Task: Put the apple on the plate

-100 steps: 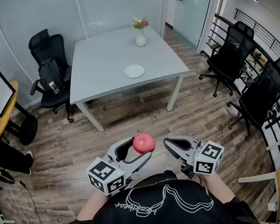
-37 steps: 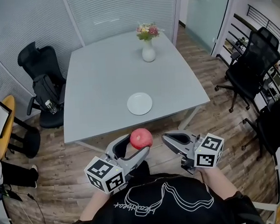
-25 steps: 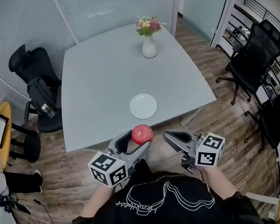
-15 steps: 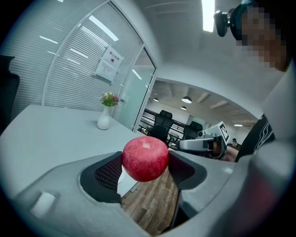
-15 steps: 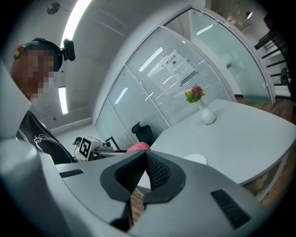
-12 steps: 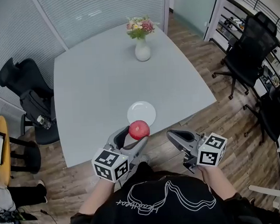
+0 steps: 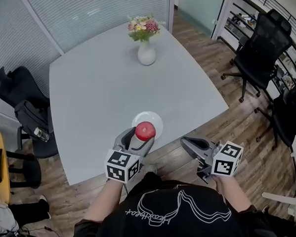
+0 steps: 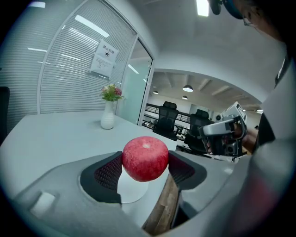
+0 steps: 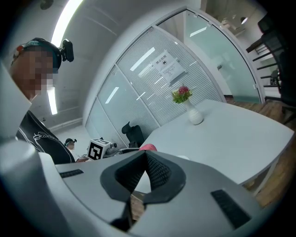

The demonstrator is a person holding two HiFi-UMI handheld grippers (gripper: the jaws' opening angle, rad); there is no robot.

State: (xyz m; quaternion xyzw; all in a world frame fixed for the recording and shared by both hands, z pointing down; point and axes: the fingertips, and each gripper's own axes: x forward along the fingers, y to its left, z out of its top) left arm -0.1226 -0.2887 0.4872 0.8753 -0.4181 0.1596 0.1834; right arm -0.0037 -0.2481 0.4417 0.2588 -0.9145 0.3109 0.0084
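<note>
The red apple (image 7: 144,131) is clamped between the jaws of my left gripper (image 7: 140,135), held in the air over the near edge of the grey table (image 7: 102,88). In the head view it overlaps the white plate (image 7: 156,121), which lies near that edge. In the left gripper view the apple (image 8: 145,157) sits between the dark pads (image 8: 109,172), with the plate (image 8: 131,189) below it. My right gripper (image 7: 191,145) hangs to the right, off the table over the wooden floor, its jaws shut together on nothing (image 9: 144,155).
A white vase with flowers (image 7: 145,52) stands at the table's far side. Black office chairs stand at the left (image 7: 18,105) and right (image 7: 256,60) of the table. Glass walls with blinds close off the back. Wooden floor (image 7: 237,120) lies to the right.
The table has come closer as the person walked up to it. The left gripper with the apple now reaches over the table's near edge at the plate. The right gripper stays shut.
</note>
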